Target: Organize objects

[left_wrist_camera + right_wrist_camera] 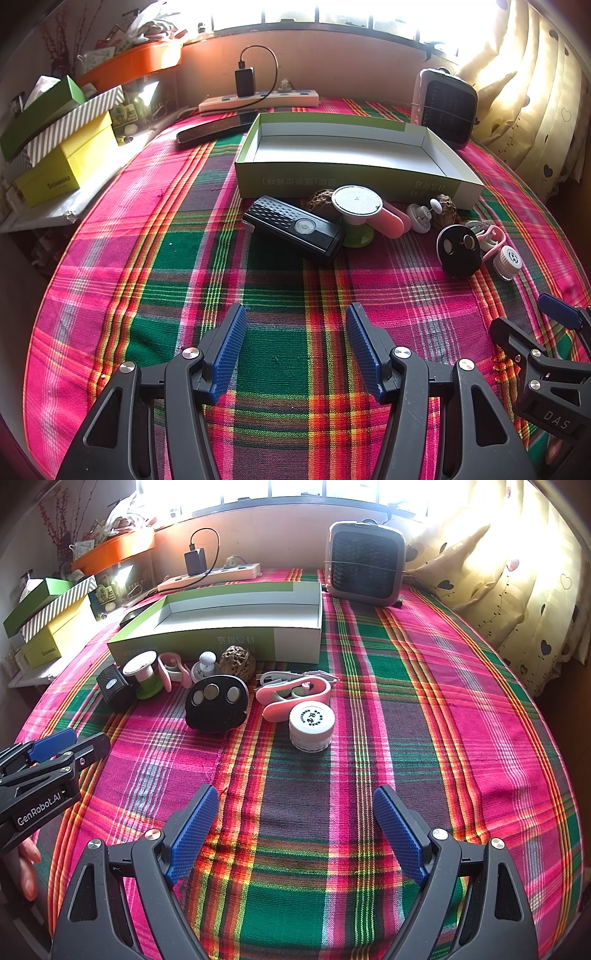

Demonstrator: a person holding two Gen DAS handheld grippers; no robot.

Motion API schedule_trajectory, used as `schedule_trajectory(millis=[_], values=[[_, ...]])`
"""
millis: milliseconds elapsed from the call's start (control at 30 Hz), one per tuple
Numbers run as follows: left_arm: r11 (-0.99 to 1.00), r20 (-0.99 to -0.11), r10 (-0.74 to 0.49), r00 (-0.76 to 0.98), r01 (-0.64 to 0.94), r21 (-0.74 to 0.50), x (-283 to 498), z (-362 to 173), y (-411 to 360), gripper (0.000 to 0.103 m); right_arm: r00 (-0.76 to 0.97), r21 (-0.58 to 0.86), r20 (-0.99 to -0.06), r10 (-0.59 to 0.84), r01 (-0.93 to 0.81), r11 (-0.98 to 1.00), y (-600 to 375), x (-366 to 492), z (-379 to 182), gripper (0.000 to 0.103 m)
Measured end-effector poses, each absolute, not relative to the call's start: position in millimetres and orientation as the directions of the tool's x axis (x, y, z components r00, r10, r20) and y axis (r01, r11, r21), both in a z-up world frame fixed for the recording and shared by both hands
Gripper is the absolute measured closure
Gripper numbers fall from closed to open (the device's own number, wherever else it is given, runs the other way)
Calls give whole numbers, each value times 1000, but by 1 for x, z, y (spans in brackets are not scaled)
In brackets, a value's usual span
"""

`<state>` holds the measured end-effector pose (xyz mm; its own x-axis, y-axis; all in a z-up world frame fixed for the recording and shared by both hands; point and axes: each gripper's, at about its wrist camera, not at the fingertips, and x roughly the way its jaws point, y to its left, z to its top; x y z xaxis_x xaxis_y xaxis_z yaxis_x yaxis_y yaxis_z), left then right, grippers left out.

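An empty green and white box (354, 177) (229, 638) stands on the plaid cloth. Small objects lie in a row before it: a black perforated device (295, 229) (112, 686), a green spool with a white top (356, 201) (142, 675), a black oval case (458, 251) (216, 703), a pink clip (295, 694) (491, 236), a white jar (312, 725) (509, 260), a walnut (238, 659). My left gripper (295, 314) is open and empty, short of the black device. My right gripper (295, 794) is open and empty, short of the jar.
A small heater (364, 563) (445, 107) stands behind the box at the right. A power strip with a charger (258, 98) (210, 574) lies along the back wall. Stacked boxes (66, 140) sit at the left edge. A curtain (517, 590) hangs at the right.
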<state>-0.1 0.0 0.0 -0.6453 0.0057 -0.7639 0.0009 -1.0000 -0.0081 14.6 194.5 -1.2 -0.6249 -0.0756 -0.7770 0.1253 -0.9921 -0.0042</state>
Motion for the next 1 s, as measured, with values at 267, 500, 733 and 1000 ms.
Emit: schedule_trajectory(millis=[267, 500, 733, 1000], values=[[-1000, -764, 6, -645, 1, -8, 0, 0, 0, 48, -625, -4, -777, -76, 125, -992, 194, 15, -1, 17], [-1000, -764, 6, -645, 1, -8, 0, 0, 0, 48, -625, -4, -777, -76, 125, -992, 194, 15, -1, 17], [-1000, -764, 5, -645, 1, -8, 0, 0, 0, 48, -624, -4, -777, -76, 126, -992, 195, 14, -1, 17], [-1000, -764, 6, -645, -2, -6, 0, 0, 0, 47, -624, -4, -778, -76, 126, -992, 194, 13, 0, 17]])
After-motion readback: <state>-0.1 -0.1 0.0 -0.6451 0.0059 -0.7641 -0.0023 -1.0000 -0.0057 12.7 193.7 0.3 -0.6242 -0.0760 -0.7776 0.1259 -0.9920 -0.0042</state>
